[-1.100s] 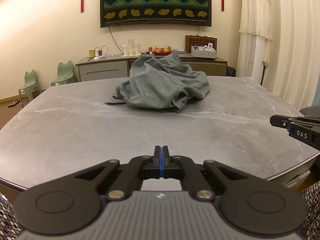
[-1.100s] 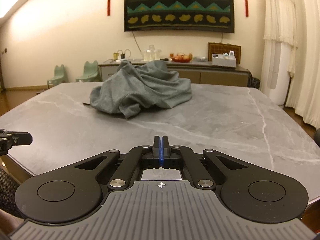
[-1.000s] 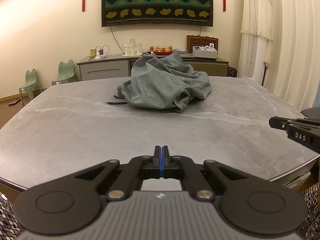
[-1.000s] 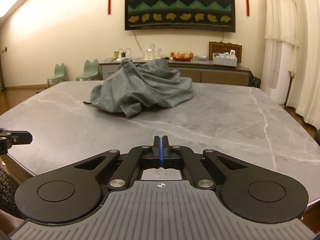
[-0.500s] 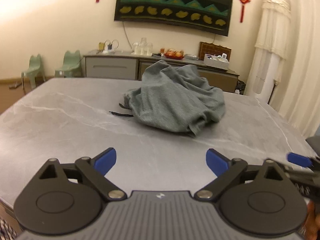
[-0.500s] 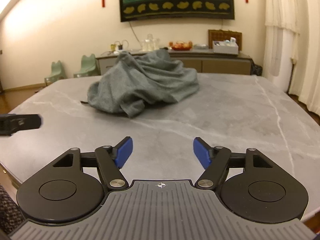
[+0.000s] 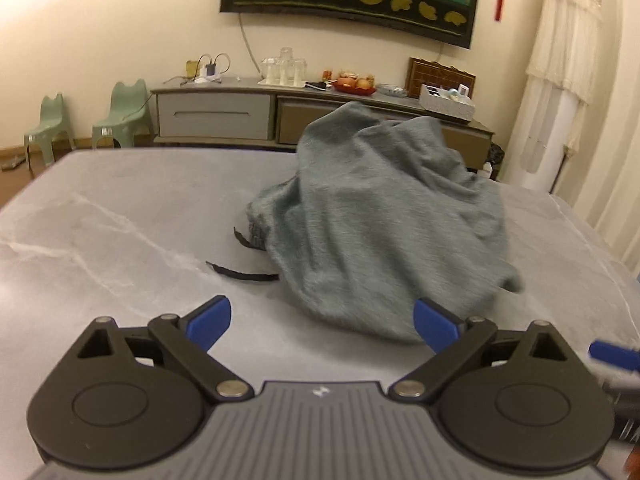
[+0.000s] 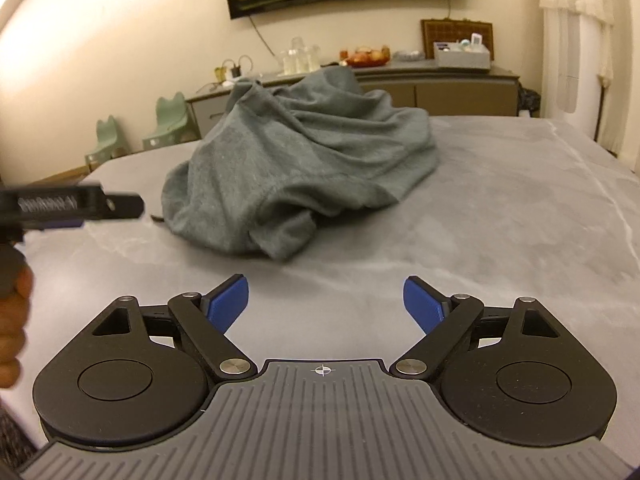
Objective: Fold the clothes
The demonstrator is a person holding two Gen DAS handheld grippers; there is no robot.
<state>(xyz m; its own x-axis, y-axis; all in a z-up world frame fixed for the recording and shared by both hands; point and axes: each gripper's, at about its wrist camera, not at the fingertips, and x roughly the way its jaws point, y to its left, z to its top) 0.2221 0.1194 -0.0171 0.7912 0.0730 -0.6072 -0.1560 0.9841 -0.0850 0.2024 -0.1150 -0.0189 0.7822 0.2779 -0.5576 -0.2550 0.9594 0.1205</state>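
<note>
Both sets of jaws, pressed together a second ago, now stand spread wide, and both tools have come closer to the grey garment, which fills more of each view.

Folding has not begun: the garment lies in a crumpled heap on the tabletop, nothing spread flat, no edge held. Everything is left: finding corners, laying it out, making the folds.

Left of the garment, two green stools stand on the floor beyond the tabletop. A thin dark cord trails from the garment's left edge and could snag. The left gripper hovers just short of the garment's near edge, released and empty. Right of it, the right gripper also gapes, holding nothing. Behind the garment stands a cluttered sideboard; nothing blocks the approach.
</note>
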